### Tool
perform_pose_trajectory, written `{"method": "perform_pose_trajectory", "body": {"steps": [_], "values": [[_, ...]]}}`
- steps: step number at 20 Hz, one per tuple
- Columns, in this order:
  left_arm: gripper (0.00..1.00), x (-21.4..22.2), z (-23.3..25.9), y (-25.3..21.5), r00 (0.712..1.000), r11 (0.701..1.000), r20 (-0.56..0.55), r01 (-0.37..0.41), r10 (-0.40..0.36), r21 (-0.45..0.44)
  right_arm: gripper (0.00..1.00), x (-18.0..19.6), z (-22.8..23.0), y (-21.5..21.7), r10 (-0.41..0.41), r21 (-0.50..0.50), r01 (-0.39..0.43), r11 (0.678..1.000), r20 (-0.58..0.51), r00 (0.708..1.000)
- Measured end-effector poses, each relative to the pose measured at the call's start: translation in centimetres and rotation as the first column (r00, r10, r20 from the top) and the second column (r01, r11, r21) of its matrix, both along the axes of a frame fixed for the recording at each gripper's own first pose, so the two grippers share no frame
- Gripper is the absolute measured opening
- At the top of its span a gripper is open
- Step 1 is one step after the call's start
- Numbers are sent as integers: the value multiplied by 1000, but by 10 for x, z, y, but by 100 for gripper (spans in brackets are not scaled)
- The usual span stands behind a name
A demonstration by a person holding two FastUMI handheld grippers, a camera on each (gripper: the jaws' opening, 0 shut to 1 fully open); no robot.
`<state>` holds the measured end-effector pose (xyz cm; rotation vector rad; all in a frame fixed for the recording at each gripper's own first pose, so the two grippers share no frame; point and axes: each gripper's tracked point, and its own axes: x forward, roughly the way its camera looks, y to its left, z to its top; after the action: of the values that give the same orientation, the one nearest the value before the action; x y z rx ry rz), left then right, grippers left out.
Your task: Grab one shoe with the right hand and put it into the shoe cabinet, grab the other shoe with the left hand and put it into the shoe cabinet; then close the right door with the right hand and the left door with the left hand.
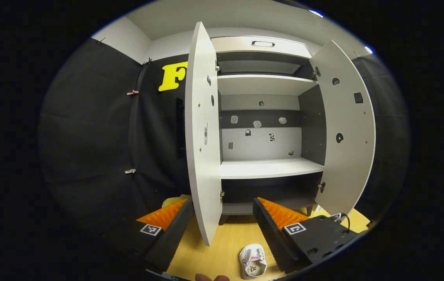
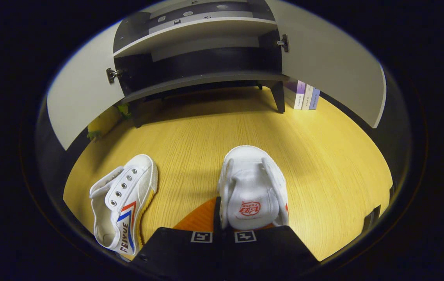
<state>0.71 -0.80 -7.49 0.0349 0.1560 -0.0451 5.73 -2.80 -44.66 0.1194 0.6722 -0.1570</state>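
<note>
Black tool [image 1: 222,224] bodies, square markers

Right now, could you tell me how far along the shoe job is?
Nothing is stored yet: the cabinet shelf is bare. In hand: the right gripper is closed on one white sneaker. Left: shelve it, take the second sneaker with the open left gripper, then shut the right door and the left door.

The white canvas sneaker with red and blue side stripes [image 2: 122,203] lying on the yellow wooden floor carries the word "FEIYUE" in dark letters along its side, while the red stamp on the other white sneaker's tongue [image 2: 250,208] is too small to read.
</note>
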Motion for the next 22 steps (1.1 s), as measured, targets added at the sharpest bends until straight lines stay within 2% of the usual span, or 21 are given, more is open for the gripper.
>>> {"method": "perform_pose_trajectory", "body": {"steps": [6, 12, 17, 22], "values": [[98, -1, 3, 0, 1000, 1000, 7, 2, -2, -22, 5, -4, 54, -9, 26, 45, -29, 999, 61, 998], [98, -1, 4, -2, 1000, 999, 16, 8, -8, -40, 5, -2, 168, 15, 98, 38, -107, 994, 174, 980], [98, 1, 6, -8, 999, 999, 29, 24, -23, -48, 5, 30, 273, 45, 161, -5, -166, 986, 275, 948], [98, 2, 10, -14, 998, 998, 44, 44, -41, -55, 5, 98, 361, 58, 180, -30, -181, 983, 357, 917]]}}
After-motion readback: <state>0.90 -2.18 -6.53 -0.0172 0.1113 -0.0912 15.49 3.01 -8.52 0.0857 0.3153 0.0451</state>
